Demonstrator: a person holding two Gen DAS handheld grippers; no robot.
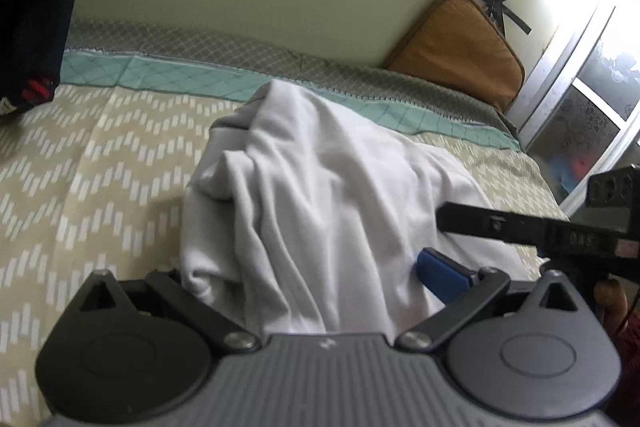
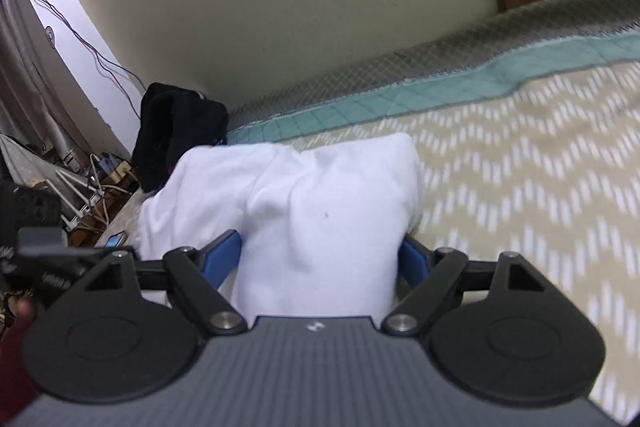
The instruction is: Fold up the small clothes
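A: What do you see from the left wrist?

B: My left hand-held gripper [image 1: 320, 267] has its jaws wide apart. The white garment [image 1: 320, 187] lies bunched on the bed [image 1: 80, 167], and its near edge runs between my open fingers, but I think the pads do not press it. My right hand-held gripper [image 1: 520, 231] is just beside the garment, on its right side. A black cloth [image 1: 36, 27] is well apart from the garment, on the far left near the wall.

A: And from the right wrist?

B: My right hand-held gripper [image 2: 320, 259] is also spread open, with the white garment [image 2: 288, 207] between the blue fingers [image 2: 224, 259]. The cloth seems loose there, not clamped. The black cloth [image 2: 176, 135] sits just behind the garment.

A: How to do this step well?

B: In my judgement the fold is laid and released. I should draw both tools back low and straight, so no finger drags the edge, then flatten the hump in the middle of the garment.
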